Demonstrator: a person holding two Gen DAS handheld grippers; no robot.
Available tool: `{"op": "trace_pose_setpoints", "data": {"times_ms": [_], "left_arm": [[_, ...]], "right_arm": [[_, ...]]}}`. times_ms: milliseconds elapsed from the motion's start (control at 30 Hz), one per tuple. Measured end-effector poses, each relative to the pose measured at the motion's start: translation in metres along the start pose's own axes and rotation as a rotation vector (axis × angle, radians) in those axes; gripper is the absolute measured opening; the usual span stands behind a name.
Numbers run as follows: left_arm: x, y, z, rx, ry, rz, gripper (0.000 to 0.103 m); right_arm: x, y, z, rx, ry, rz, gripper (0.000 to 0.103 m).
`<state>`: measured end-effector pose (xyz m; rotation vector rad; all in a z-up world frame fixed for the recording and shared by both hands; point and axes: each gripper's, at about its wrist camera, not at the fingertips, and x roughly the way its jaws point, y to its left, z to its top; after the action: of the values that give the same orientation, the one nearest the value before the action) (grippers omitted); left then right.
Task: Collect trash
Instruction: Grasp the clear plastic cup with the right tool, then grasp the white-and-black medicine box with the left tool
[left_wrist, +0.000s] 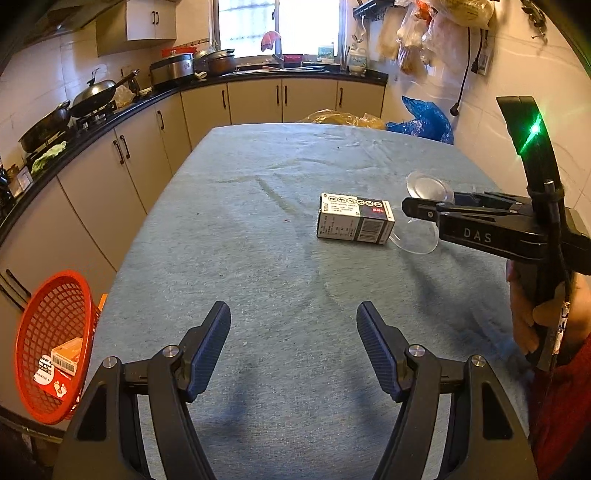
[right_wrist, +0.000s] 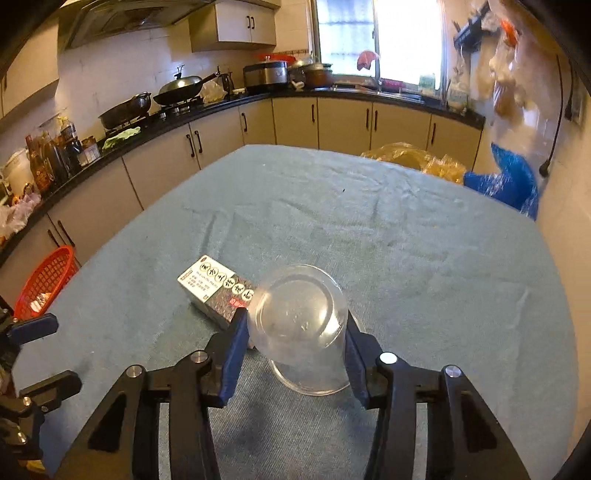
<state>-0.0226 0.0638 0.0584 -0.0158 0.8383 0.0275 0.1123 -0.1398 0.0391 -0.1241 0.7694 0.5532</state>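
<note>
Right hand-held gripper (right_wrist: 295, 328) pinches a clear plastic cup (right_wrist: 301, 332) lying on its side, pads pressed to its two walls, on the blue-covered bench (right_wrist: 406, 240). Touching the cup at about ten o'clock lies a small printed carton (right_wrist: 216, 291). Left hand-held gripper (left_wrist: 293, 350) hangs spread over bare cloth with nothing between its fingers, and a red basket (left_wrist: 55, 332) holding small boxes sits off the bench edge at its nine o'clock.
</note>
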Motion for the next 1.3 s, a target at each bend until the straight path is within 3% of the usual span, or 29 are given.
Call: {"op": "trace_pose_setpoints", "data": {"times_ms": [100, 367, 600, 733, 933, 1167, 1300], "left_arm": [[0.002, -0.003, 0.005, -0.002, 0.01, -0.011, 0.07], [0.018, -0.015, 0.047, -0.038, 0.025, -0.06, 0.07], [0.08, -0.016, 0.099, -0.097, 0.072, -0.217, 0.074], [0.116, -0.015, 0.109, -0.116, 0.121, -0.231, 0.074], [0.124, -0.023, 0.099, -0.063, 0.169, -0.304, 0.074], [0.074, -0.051, 0.047, 0.179, 0.182, -0.362, 0.074], [0.053, -0.061, 0.037, 0.236, 0.081, -0.222, 0.074]], "right_arm": [[-0.006, -0.004, 0.0, 0.018, -0.017, 0.021, 0.051], [-0.03, -0.044, 0.008, 0.246, -0.116, 0.071, 0.051], [-0.041, -0.062, 0.005, 0.349, -0.165, 0.099, 0.051], [-0.038, -0.068, 0.006, 0.38, -0.159, 0.082, 0.051], [-0.036, -0.069, 0.005, 0.392, -0.147, 0.069, 0.051], [-0.036, -0.068, 0.004, 0.394, -0.142, 0.064, 0.051], [-0.036, -0.068, 0.005, 0.391, -0.147, 0.061, 0.051]]}}
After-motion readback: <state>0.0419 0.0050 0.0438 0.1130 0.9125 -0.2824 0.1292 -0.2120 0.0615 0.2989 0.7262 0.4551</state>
